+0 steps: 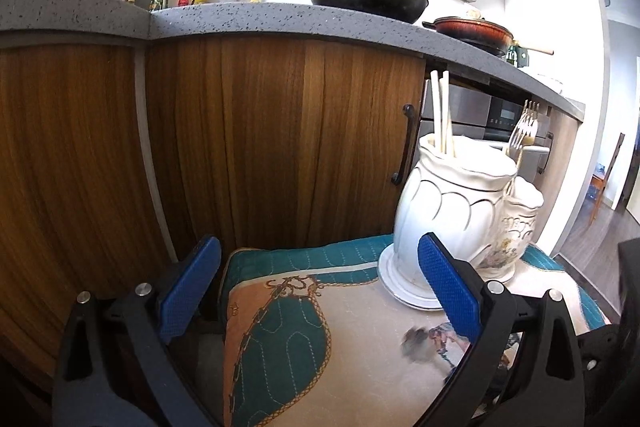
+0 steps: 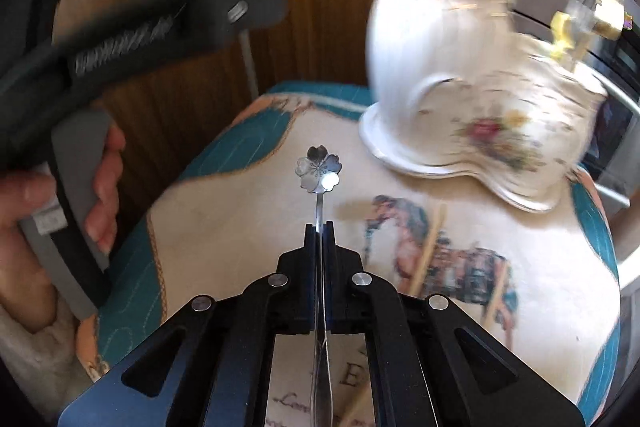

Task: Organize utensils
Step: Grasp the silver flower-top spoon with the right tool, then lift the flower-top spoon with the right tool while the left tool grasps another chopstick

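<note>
1. Left wrist view: the left gripper [image 1: 318, 291] has its blue pads [image 1: 448, 283] spread wide with nothing between them, above the near-left part of a cushioned seat cover [image 1: 288, 339]. A white ceramic holder [image 1: 448, 199] stands at the cover's far-right corner, with pale chopsticks [image 1: 442, 115] in its large compartment and forks [image 1: 524, 129] in the smaller one, whose base is cut off by the right pad. A blurred object [image 1: 418, 341] on the cover cannot be identified.

2. Right wrist view: the right gripper [image 2: 320, 227] is closed on the stem of a flower-headed metal spoon [image 2: 319, 169], held over the cover's [image 2: 224, 219] middle. The holder [image 2: 452, 67] is motion-blurred. Two wooden sticks [image 2: 430, 247] lie on the cover's right side, their lower ends hidden. A hand [image 2: 102, 183] grips the other tool's handle.
</note>
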The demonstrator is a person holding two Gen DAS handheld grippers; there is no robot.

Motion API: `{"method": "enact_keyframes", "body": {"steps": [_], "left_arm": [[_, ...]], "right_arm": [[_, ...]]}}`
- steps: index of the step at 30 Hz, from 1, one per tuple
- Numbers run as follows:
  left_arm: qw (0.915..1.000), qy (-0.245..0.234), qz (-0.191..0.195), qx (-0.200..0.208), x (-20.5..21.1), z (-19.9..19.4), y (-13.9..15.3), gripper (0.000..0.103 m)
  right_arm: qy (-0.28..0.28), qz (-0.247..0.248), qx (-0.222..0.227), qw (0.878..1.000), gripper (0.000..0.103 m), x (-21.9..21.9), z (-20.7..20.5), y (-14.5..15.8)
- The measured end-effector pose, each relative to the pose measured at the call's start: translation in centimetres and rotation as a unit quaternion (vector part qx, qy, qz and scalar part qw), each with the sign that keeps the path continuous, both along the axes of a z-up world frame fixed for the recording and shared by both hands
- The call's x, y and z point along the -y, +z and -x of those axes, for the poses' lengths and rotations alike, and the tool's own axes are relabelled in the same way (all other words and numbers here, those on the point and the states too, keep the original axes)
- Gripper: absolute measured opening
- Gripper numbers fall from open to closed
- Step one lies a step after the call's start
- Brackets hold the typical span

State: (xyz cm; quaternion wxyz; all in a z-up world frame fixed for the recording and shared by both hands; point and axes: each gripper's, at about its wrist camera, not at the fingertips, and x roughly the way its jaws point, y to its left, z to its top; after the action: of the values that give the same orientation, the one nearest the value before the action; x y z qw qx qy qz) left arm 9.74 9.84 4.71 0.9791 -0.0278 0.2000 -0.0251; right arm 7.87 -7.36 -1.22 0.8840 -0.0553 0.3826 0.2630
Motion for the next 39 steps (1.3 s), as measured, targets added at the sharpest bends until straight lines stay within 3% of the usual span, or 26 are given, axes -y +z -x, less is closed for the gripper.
{"method": "enact_keyframes", "body": {"steps": [10,17,22,25,27,33,39], "left_arm": [[0.9995,-0.025,-0.018,-0.005,2.7,1.2,0.3,0.097],[0.9935,-0.077,-0.03,-0.078,7.4,1.7,-1.4,0.097],[0.9906,-0.085,-0.044,-0.098,10.0,2.2,-2.3,0.096],[0.9879,-0.09,-0.04,-0.119,11.2,2.2,-3.0,0.086],[0.9848,-0.098,-0.043,-0.137,12.3,2.2,-3.9,0.074],[0.9743,-0.097,-0.071,-0.191,14.9,1.4,-6.3,0.057],[0.9655,-0.088,-0.09,-0.228,15.8,0.3,-7.9,0.053]], "right_arm": [[-0.103,-0.097,0.054,0.988,0.004,8.4,0.5,3.8],[-0.133,-0.125,0.074,0.98,0.004,12.1,-0.2,4.3],[-0.133,-0.121,0.087,0.98,0.004,12.7,0.7,4.1],[-0.133,-0.123,0.088,0.98,0.004,13.1,0.7,4.1],[-0.135,-0.127,0.088,0.979,0.004,13.5,0.8,4.1],[-0.136,-0.137,0.097,0.976,0.004,14.5,1.2,4.6],[-0.135,-0.146,0.111,0.974,0.004,15.1,1.8,5.2]]}}
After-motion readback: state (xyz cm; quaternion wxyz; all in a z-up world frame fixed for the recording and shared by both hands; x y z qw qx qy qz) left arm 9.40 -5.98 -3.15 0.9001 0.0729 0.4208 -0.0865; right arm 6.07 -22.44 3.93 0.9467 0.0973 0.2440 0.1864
